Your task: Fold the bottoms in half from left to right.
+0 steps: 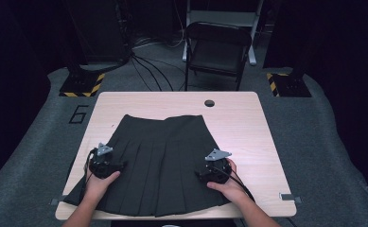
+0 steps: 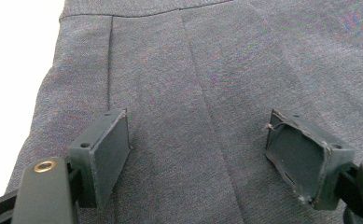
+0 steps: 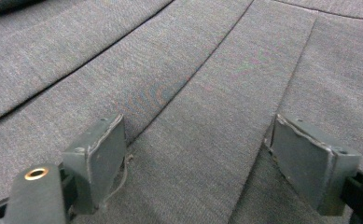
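Dark pleated skirt (image 1: 160, 163) lies flat on the light wooden table (image 1: 248, 127), waistband toward the far edge, hem at the near edge and slightly overhanging it at the near left corner. Left gripper (image 1: 118, 166) sits over the skirt's left edge, about midway between waistband and hem, jaws pointing inward across the fabric. Right gripper (image 1: 199, 173) sits over the skirt's right side, nearer the hem, jaws also pointing inward. Both held by the person's hands, coming in over the skirt's hem side. Left gripper view: left gripper (image 2: 200, 154) jaws spread wide, pads down at the cloth (image 2: 170, 84), nothing pinched; skirt's side edge and a seam line visible beyond. Right gripper view: right gripper (image 3: 198, 154) jaws likewise spread wide over the pleats (image 3: 193, 70), no fabric caught between the pads. Black folding chair (image 1: 218, 47) stands on the floor beyond the skirt's waistband side, well apart.
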### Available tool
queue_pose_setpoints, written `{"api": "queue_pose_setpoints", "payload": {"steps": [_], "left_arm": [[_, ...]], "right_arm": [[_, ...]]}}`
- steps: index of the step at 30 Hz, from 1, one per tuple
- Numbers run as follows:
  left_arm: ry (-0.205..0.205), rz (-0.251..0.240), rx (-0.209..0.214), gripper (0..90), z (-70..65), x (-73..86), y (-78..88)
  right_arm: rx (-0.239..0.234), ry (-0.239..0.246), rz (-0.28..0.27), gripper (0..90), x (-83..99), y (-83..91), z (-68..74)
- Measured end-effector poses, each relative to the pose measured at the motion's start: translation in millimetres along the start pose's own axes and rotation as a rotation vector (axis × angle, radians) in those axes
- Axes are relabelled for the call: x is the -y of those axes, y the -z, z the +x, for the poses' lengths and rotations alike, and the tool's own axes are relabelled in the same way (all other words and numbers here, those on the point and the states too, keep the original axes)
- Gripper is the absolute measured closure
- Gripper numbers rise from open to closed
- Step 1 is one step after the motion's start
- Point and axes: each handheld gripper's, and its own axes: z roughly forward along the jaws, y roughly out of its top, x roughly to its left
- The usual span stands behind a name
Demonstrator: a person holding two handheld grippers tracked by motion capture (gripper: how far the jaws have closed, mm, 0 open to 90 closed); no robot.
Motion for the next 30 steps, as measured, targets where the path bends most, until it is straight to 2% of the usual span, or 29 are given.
{"api": "queue_pose_setpoints", "payload": {"steps": [3,7,10,11,25,28,30], "left_arm": [[0.001,-0.001,0.0,21.3,0.0,0.1,-0.1],[0.002,-0.001,0.001,21.3,0.1,0.1,-0.1],[0.003,-0.001,0.002,21.3,0.2,0.1,-0.1],[0.002,-0.001,0.002,21.3,0.3,0.1,-0.1],[0.005,-0.008,0.006,21.2,0.6,0.3,-0.5],[0.003,0.003,0.012,21.5,1.4,-0.3,0.4],[0.009,-0.008,0.005,21.5,1.1,0.1,-0.1]], "right_arm": [[0.001,0.0,-0.002,17.6,0.0,-0.1,0.1],[0.026,0.006,0.005,14.6,-0.1,0.4,1.1],[0.027,0.006,0.005,14.5,-0.1,0.3,1.1],[0.026,-0.01,0.008,14.5,0.0,0.4,2.0],[0.021,-0.008,0.005,14.4,-0.3,-0.2,0.6],[0.021,-0.009,0.005,14.4,-0.3,-0.3,0.5],[0.021,-0.009,0.005,14.4,-0.3,-0.2,0.5]]}}
